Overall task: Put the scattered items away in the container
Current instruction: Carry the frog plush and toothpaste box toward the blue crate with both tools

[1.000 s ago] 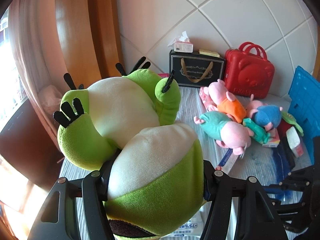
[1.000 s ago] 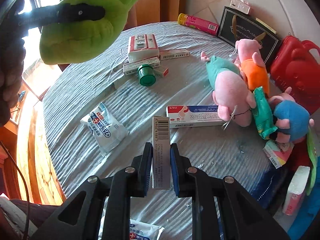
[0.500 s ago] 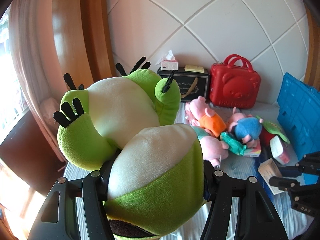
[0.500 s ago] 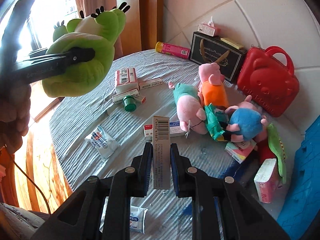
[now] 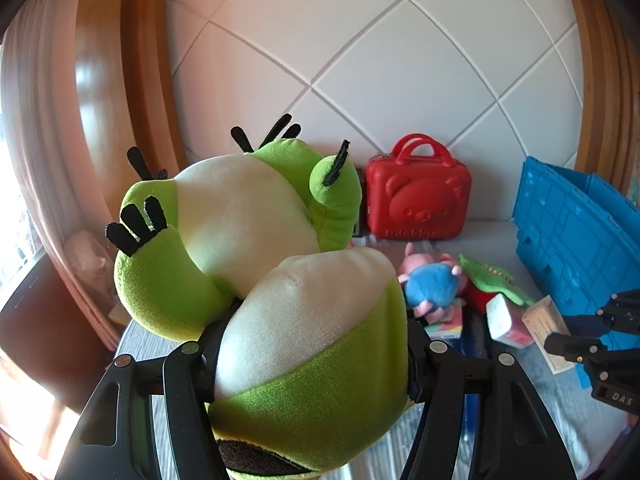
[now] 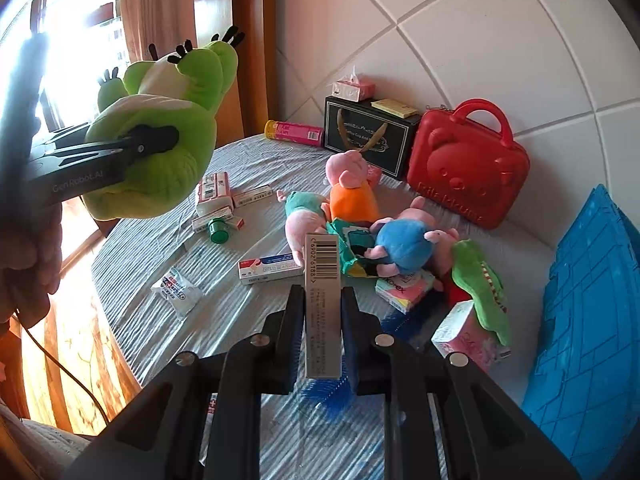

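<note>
Left wrist view: left gripper at bottom centre, fingers clamped on a green plush frog that fills the middle of the frame. Red bear case upper right of centre, against the quilted white wall. Blue crate at right edge. Between case and crate, on the table: blue-bodied pig plush, green crocodile plush, pink tissue pack. Right gripper pokes in at lower right, holding a narrow box.

Right wrist view: right gripper bottom centre, fingers narrow, pinching the narrow box upright, barcode at top. Left gripper at upper left with the frog gripped in the air, a hand at left edge. Striped tablecloth carries scattered medicine boxes, green bottle cap, toothpaste box, wipe sachet, orange-bodied pig plush, blue-bodied pig, crocodile, tissue pack. Black gift box and red case at the wall, upper right. Crate at right edge, nothing seen inside from here.
</note>
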Motion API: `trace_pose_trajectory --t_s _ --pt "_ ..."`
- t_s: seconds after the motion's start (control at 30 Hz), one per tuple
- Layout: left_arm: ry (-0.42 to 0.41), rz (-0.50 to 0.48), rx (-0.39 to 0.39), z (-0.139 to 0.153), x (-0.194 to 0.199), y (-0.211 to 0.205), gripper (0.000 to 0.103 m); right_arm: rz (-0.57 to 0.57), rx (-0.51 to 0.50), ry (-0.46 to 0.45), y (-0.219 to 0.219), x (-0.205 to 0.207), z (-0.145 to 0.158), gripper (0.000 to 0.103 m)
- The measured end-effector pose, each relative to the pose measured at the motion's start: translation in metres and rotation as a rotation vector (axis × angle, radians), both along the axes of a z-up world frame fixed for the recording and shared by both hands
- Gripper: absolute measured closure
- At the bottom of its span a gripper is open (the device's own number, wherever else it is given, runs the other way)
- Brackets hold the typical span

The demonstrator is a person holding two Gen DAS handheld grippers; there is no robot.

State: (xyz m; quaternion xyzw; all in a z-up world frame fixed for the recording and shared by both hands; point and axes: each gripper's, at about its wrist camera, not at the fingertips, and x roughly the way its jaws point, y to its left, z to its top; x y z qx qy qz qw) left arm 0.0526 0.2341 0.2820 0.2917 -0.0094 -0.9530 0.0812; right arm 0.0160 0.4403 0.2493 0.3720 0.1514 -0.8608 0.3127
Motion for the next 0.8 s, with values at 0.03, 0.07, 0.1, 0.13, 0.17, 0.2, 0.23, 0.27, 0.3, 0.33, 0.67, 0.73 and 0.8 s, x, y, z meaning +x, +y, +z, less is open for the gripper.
trace_pose_trajectory --t_s 0.03,0.07,0.1,0.13,0.17,0.2,0.23,0.27,0.3,0.33,0.67,0.73,0.8 --pt "0.007 -0.009 -0.003 0.002 -0.002 0.008 0.040 -0.006 -0.003 0.005 0.008 -0.001 0.004 0.085" --pt "0.012 -0.019 -0.006 0.004 -0.003 0.015 0.040 -0.012 -0.006 0.011 0.016 -0.001 0.008 0.085" --pt "0.018 -0.030 -0.009 0.006 -0.005 0.024 0.040 -0.016 -0.009 0.017 0.024 -0.001 0.011 0.085" --pt "0.023 -0.040 -0.014 0.007 -0.007 0.032 0.039 -0.022 -0.012 0.022 0.031 -0.001 0.013 0.085" --pt "0.028 -0.049 -0.016 0.009 -0.009 0.040 0.039 -0.027 -0.016 0.025 0.039 -0.002 0.015 0.085" --pt "0.033 -0.055 -0.017 0.011 -0.010 0.047 0.039 -0.033 -0.019 0.030 0.046 -0.002 0.018 0.085" --pt "0.039 -0.061 -0.017 0.012 -0.012 0.054 0.039 -0.038 -0.022 0.036 0.053 -0.002 0.020 0.085" --pt "0.042 -0.068 -0.018 0.013 -0.014 0.062 0.039 -0.044 -0.026 0.043 0.061 -0.002 0.023 0.085" --pt "0.046 -0.075 -0.020 0.014 -0.016 0.070 0.039 -0.050 -0.030 0.049 0.068 -0.002 0.027 0.085" --pt "0.049 -0.083 -0.022 0.016 -0.018 0.078 0.039 -0.056 -0.034 0.055 0.076 -0.003 0.030 0.085" --pt "0.087 -0.170 -0.043 0.039 -0.036 0.170 0.039 -0.142 -0.074 0.110 0.162 -0.014 0.058 0.085" --pt "0.096 -0.196 -0.047 0.044 -0.039 0.191 0.039 -0.161 -0.087 0.111 0.180 -0.016 0.062 0.085" --pt "0.105 -0.222 -0.050 0.049 -0.042 0.212 0.038 -0.181 -0.093 0.121 0.197 -0.018 0.066 0.085"
